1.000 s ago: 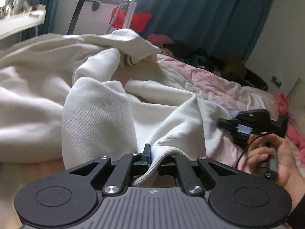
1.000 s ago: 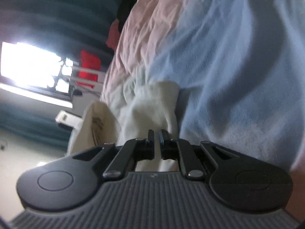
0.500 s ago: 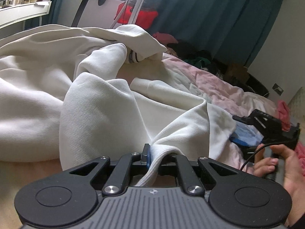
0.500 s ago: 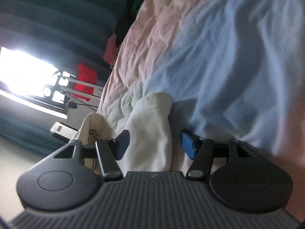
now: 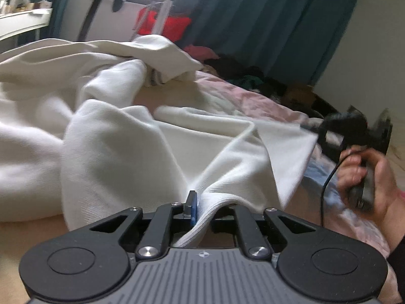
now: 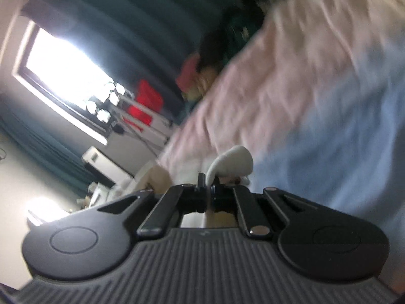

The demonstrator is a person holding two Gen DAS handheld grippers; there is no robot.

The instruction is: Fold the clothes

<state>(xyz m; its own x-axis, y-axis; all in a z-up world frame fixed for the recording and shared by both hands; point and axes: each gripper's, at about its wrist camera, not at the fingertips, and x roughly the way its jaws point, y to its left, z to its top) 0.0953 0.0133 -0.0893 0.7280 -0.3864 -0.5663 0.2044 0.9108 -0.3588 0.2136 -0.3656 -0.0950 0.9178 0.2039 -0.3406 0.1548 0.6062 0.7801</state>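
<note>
Left gripper clamped on a ribbed hem of the white garment; cloth fans up and away from the jaws, bunched and rumpled across the bed. Right gripper pressed together on a white corner of the same cloth (view tilted and blurred, so grip depth unclear). From the left wrist view, right gripper at the garment's far right corner, hand round its handle. Edge between the two grips running roughly left to right, slack, with a fold sagging midway. Each gripper at its own end of that edge, neither nearer the middle. Likely need: drawing the ends apart to tauten the edge. Garment not folded flat as it lies.
</note>
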